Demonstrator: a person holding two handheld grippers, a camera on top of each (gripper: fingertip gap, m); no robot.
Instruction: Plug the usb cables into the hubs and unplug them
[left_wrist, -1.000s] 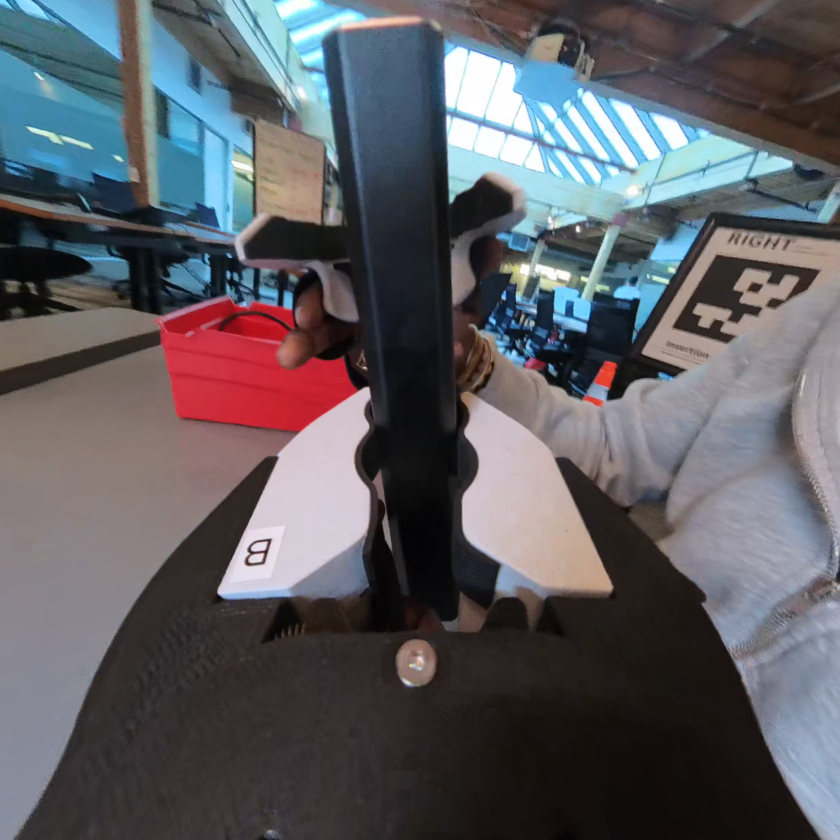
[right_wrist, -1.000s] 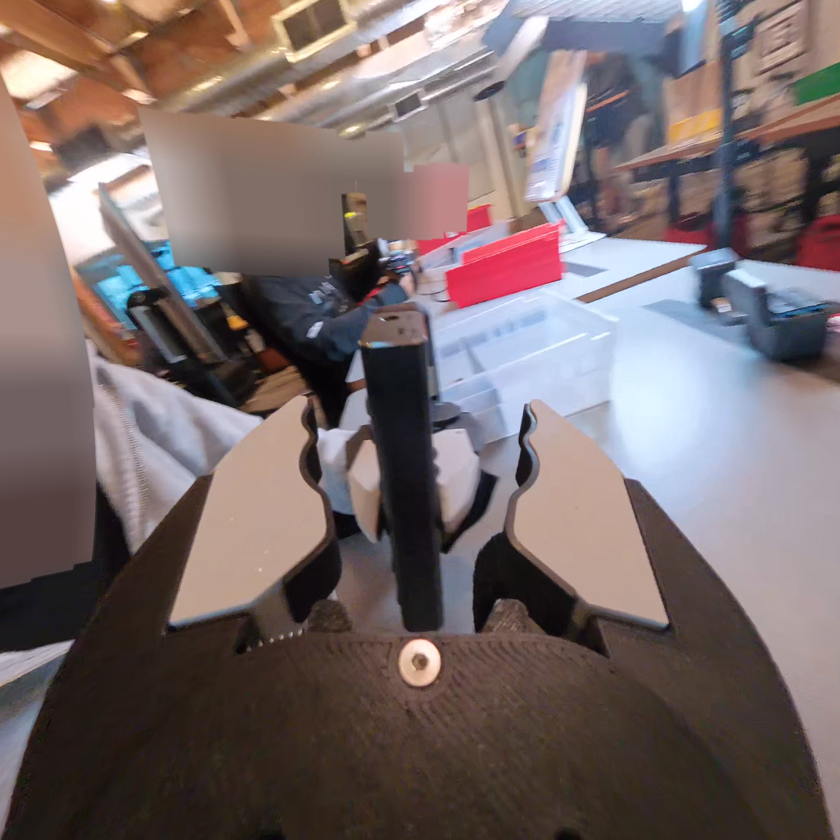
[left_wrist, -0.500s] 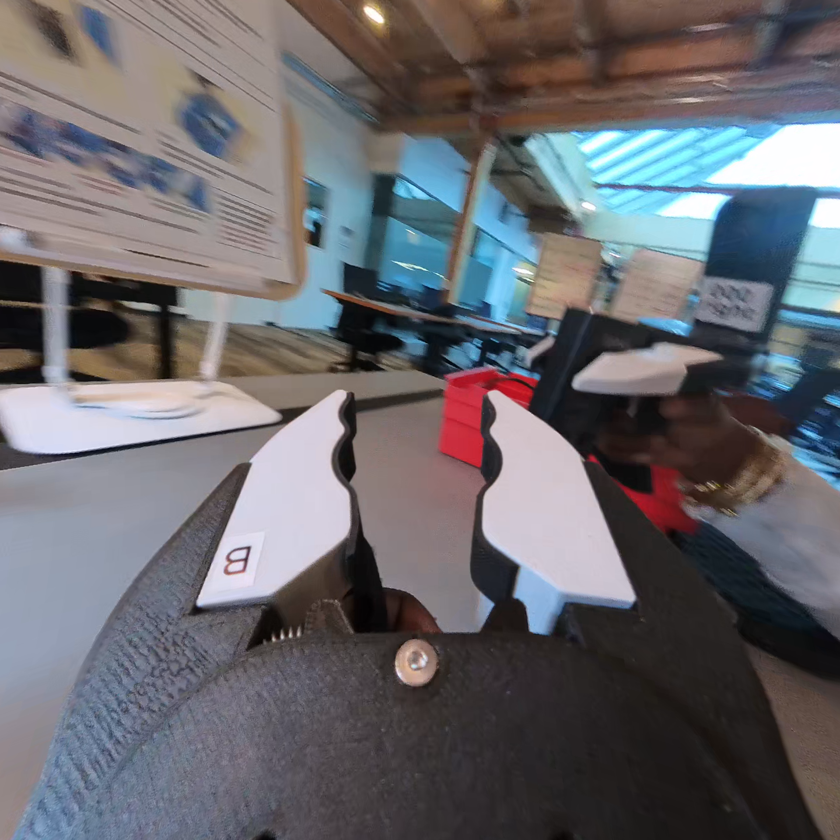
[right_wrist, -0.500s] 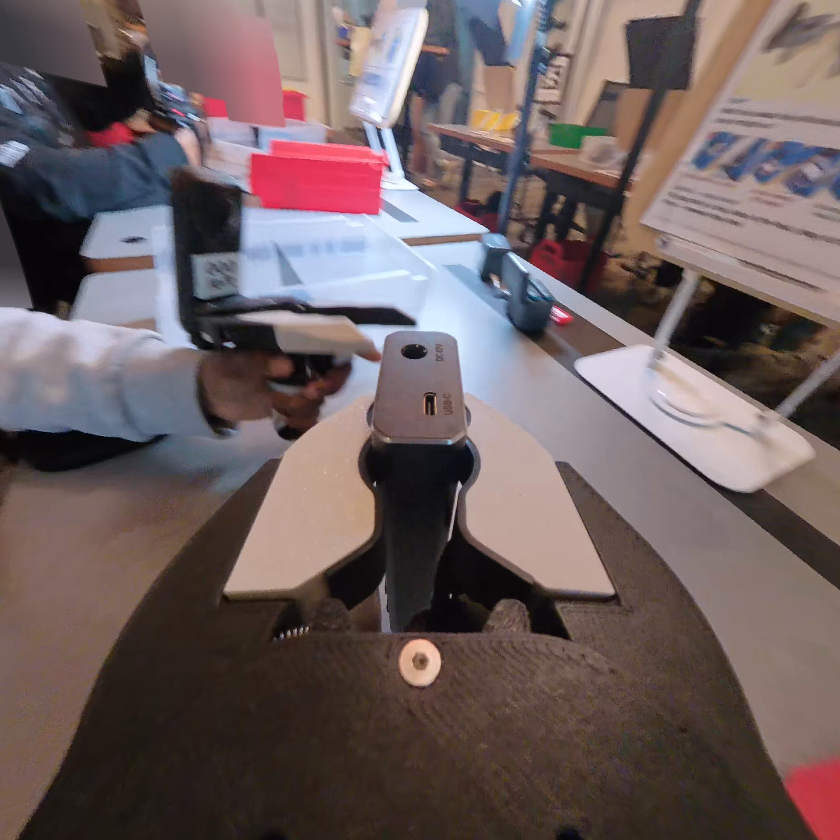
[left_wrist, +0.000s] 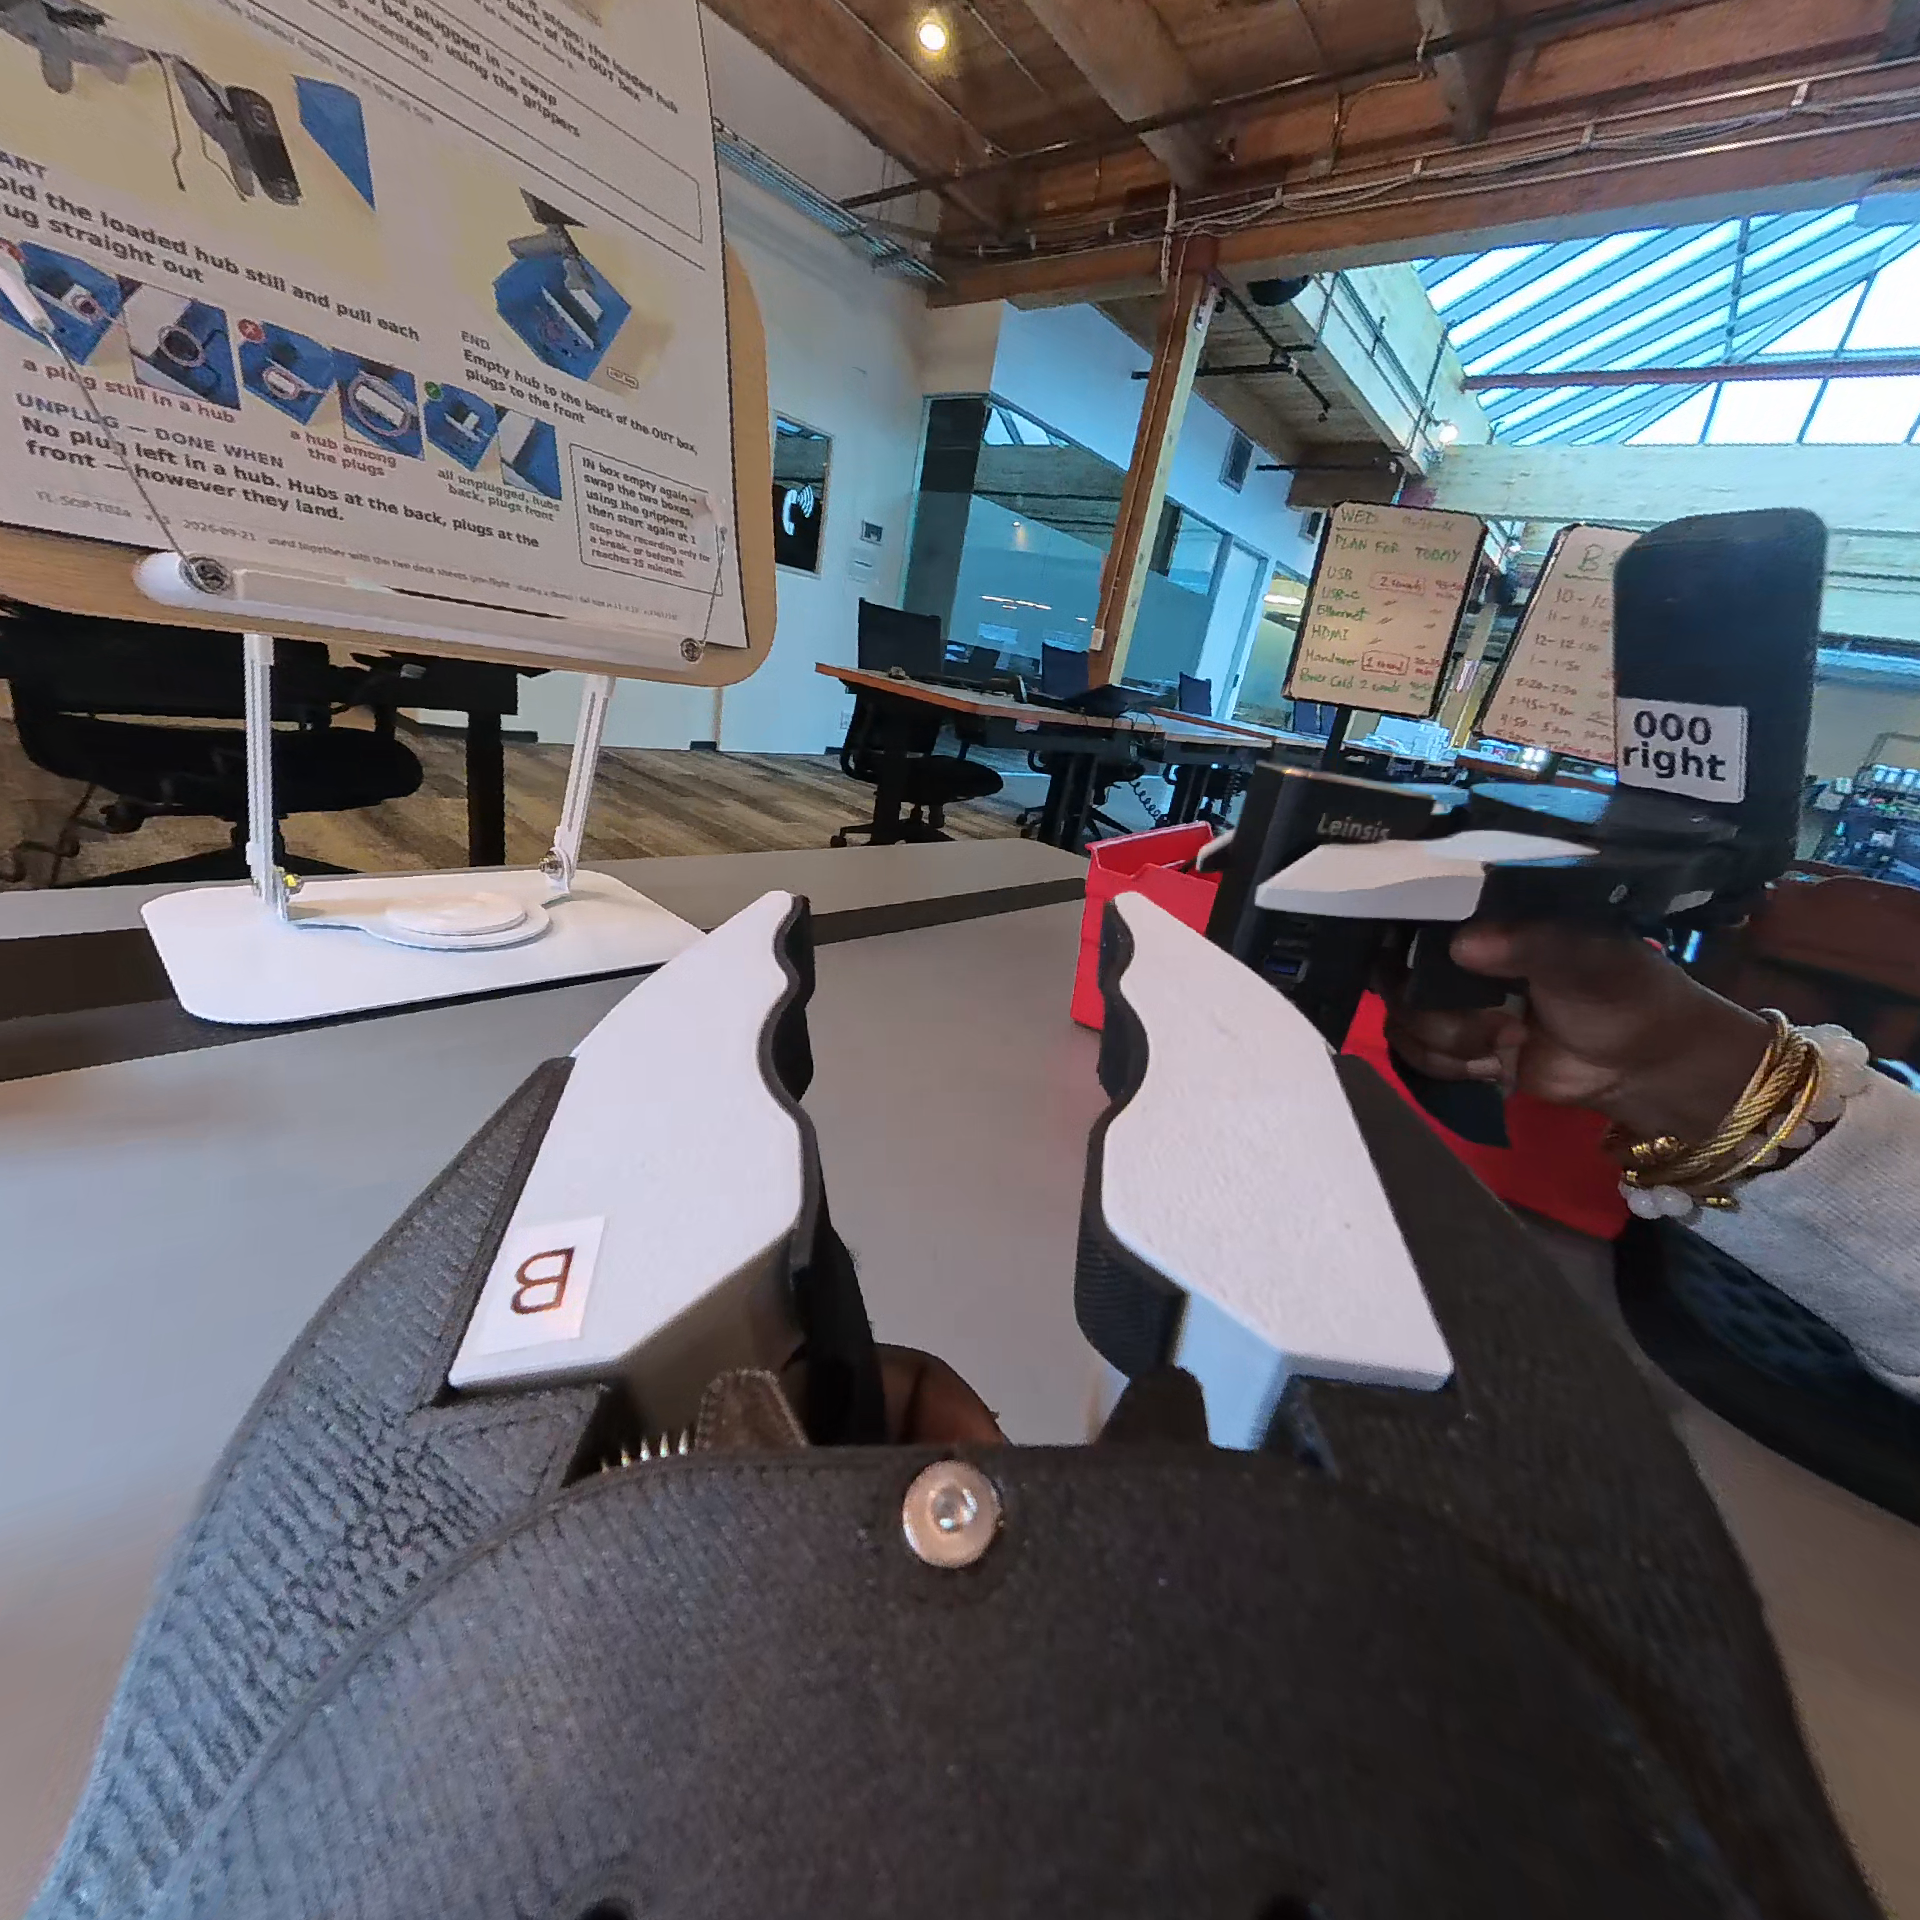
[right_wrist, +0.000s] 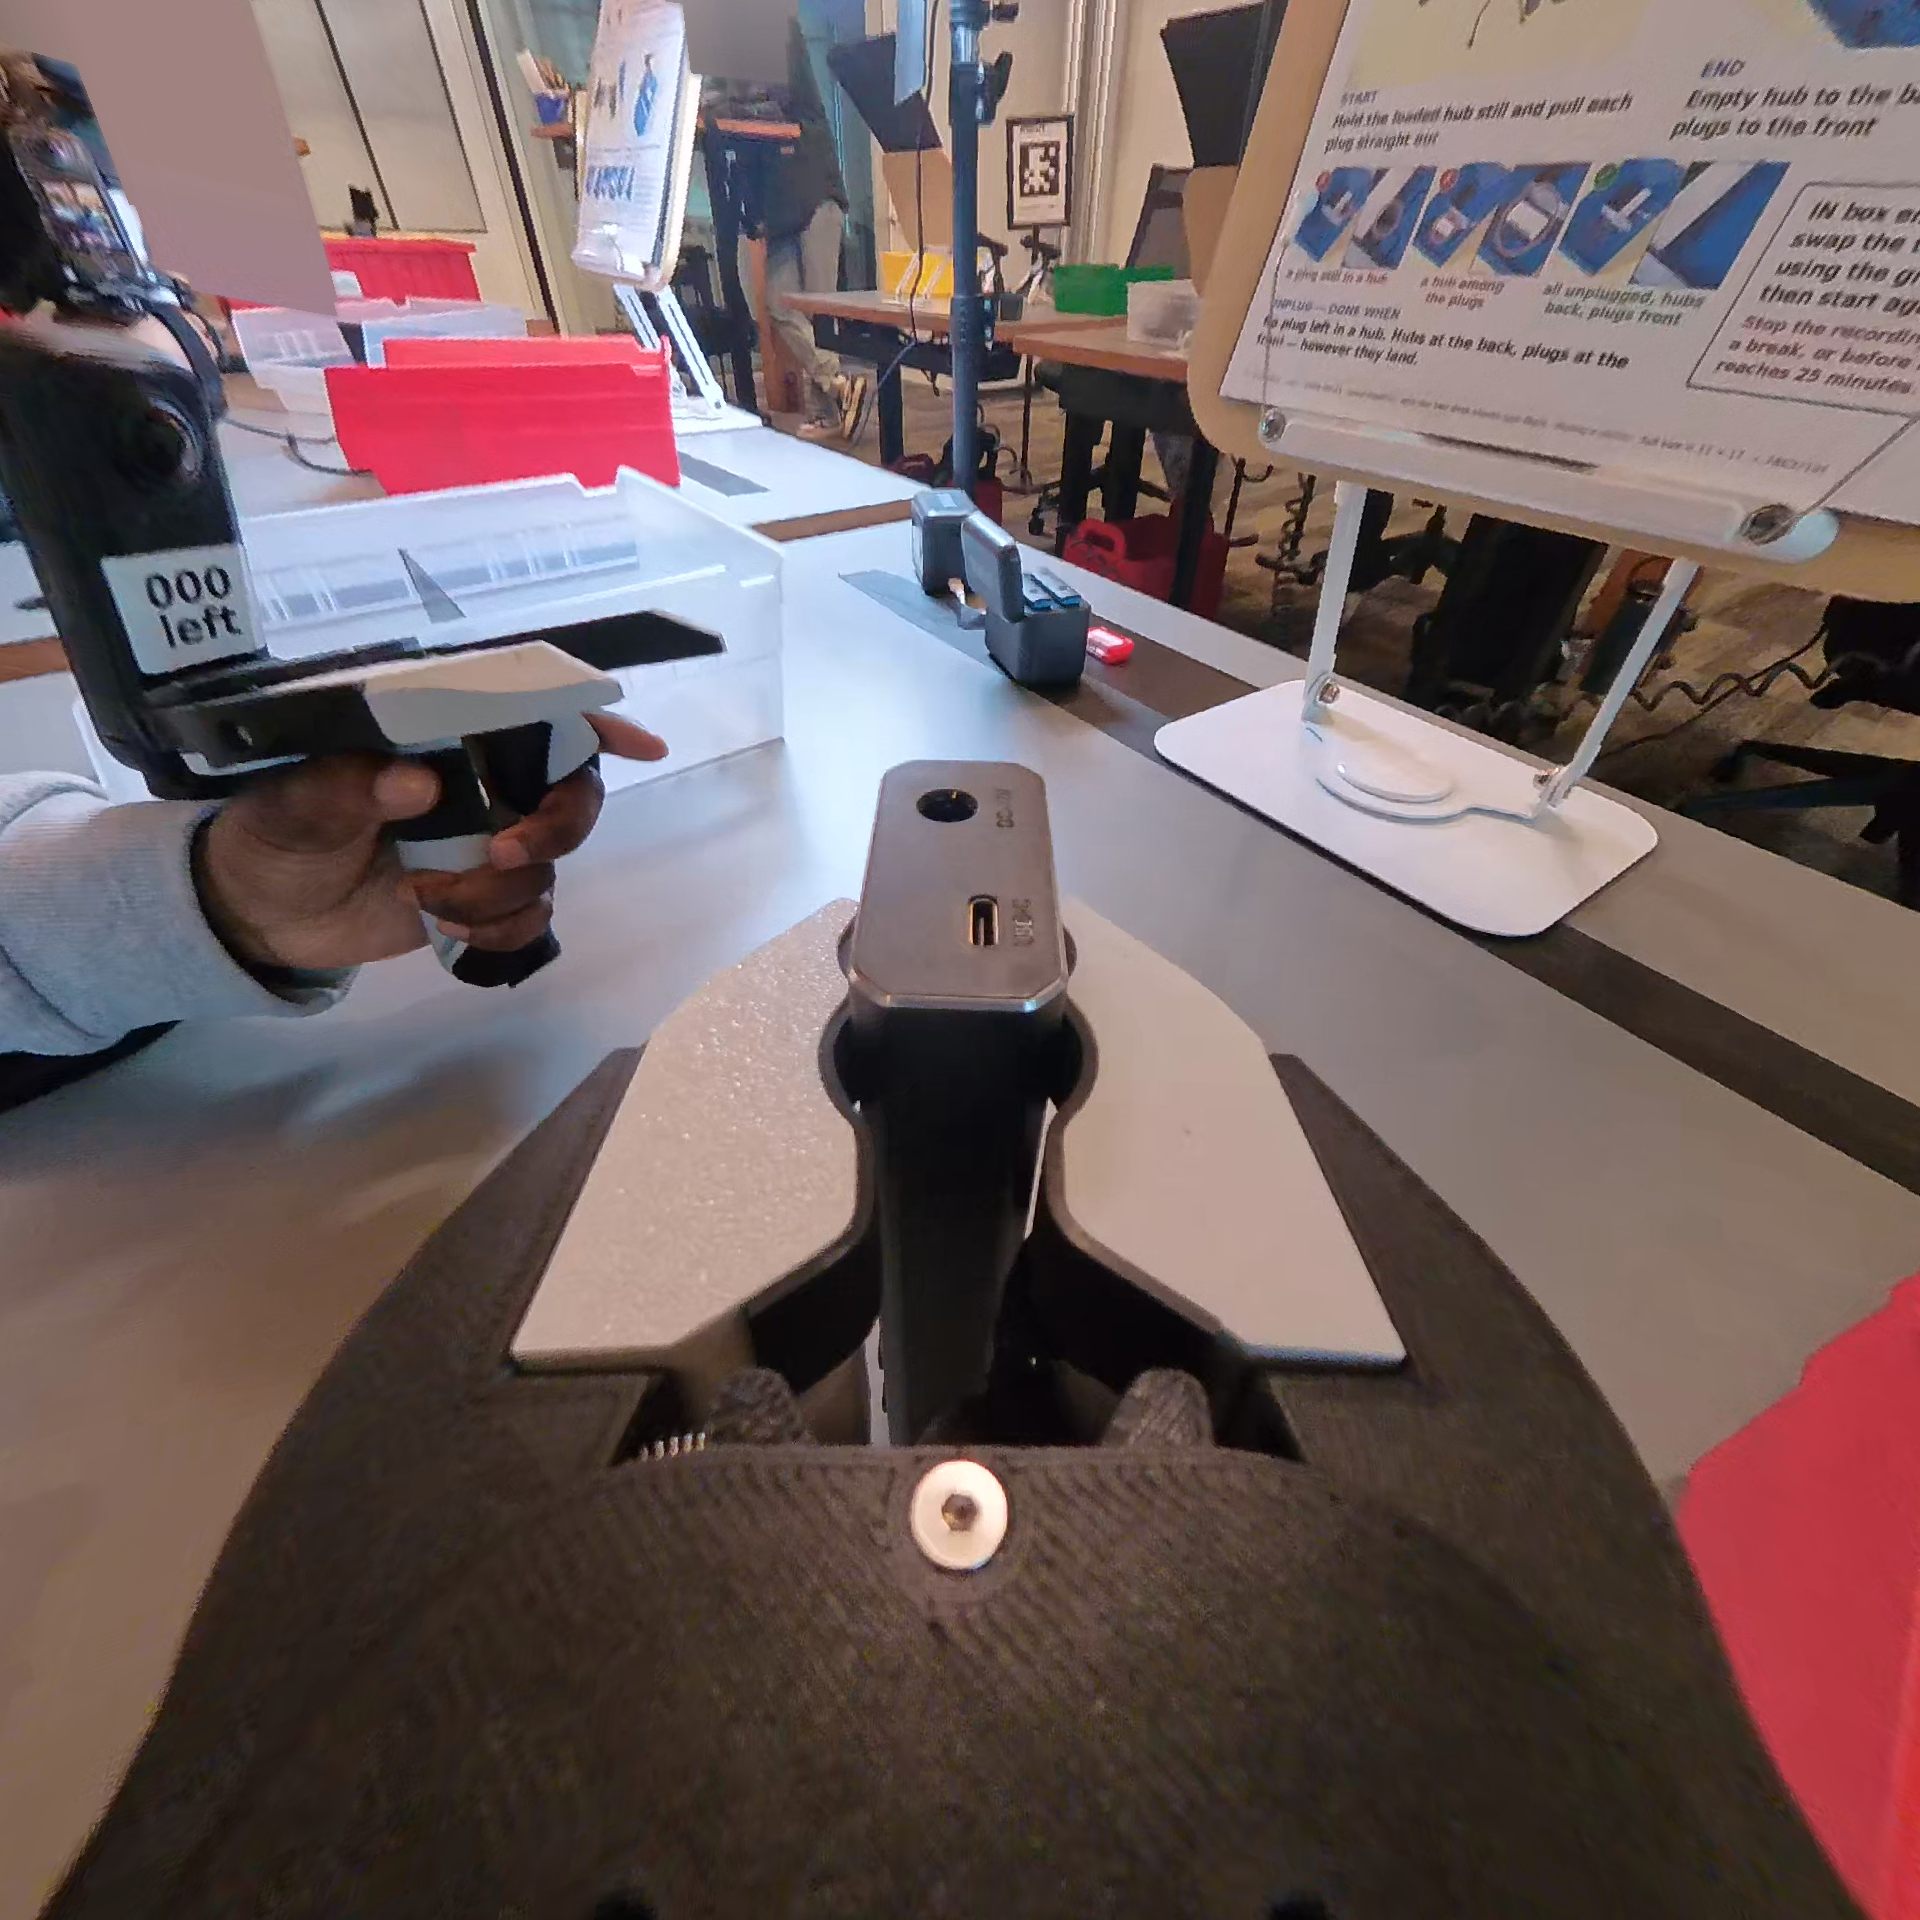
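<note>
The hub (right_wrist: 958, 1049), a dark slab with a grey end face, stands clamped between the two white fingers of the right gripper (right_wrist: 961, 1039), its end face with a round socket and a small slot port poking out past the fingertips and pointing away over the grey table (right_wrist: 1351, 1091); in the left wrist view the same hub (left_wrist: 1309, 894) shows as a black block pinched in the right gripper, held above the table in front of a red bin (left_wrist: 1143, 914). The left gripper (left_wrist: 951, 935) has its fingers spread apart with nothing between them, only bare table behind the gap. Seen from the right wrist, the left gripper sits off to the left, level, gripped by a hand (right_wrist: 343, 862) in a pale sleeve just in front of a clear plastic bin (right_wrist: 665, 613). A white stand (right_wrist: 1434, 821) carrying an instruction sheet rests on the table to the right
</note>
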